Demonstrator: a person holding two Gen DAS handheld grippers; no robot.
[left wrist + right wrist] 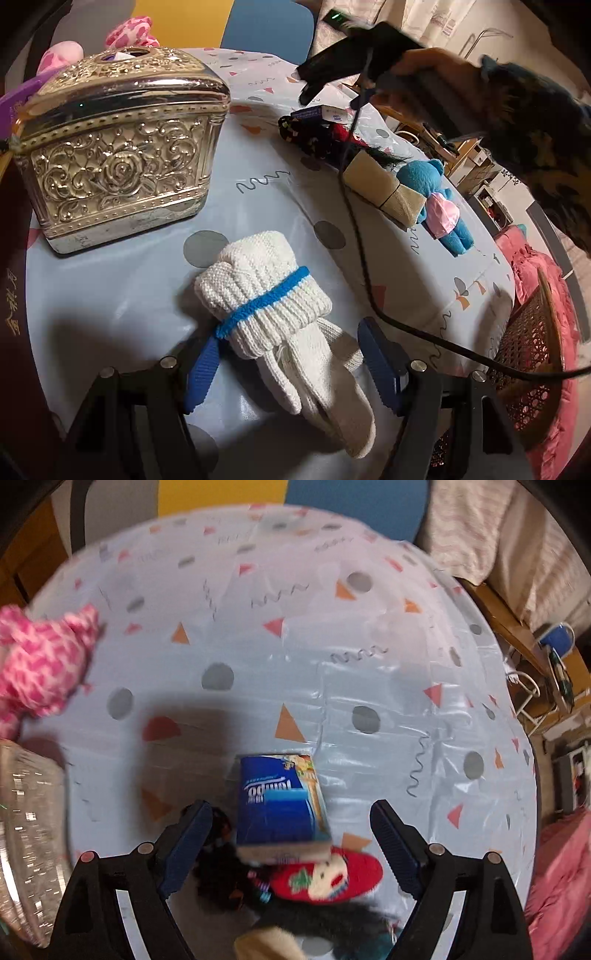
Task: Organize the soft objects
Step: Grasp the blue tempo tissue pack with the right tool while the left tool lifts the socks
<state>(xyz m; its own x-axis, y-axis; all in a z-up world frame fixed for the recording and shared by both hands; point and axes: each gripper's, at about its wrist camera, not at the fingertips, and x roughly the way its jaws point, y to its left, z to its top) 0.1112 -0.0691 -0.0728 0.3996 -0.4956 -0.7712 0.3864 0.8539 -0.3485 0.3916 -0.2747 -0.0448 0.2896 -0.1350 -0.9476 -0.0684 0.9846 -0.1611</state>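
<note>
The left gripper point(291, 363) stands wide open around the rolled white socks point(275, 306), which lie on the table point(122, 288) between its fingers. The right gripper point(290, 843), also wide, hovers above a blue tissue pack point(282, 805) and red sock point(328, 880)

A lived-in home, most likely a bedroom or sitting corner: a round table under a pale blue plastic cloth printed with grey dots and orange triangles point(280, 206) carries an ornate embossed gold metal box point(118, 155), a blue plush bear in a pink dress point(436, 199) and a pink-and-white spotted plush toy point(40, 664). Beside it stand a woven cane chair point(532, 354), pink ruffled bedding point(535, 266) and pale patterned curtains point(491, 528).
</note>
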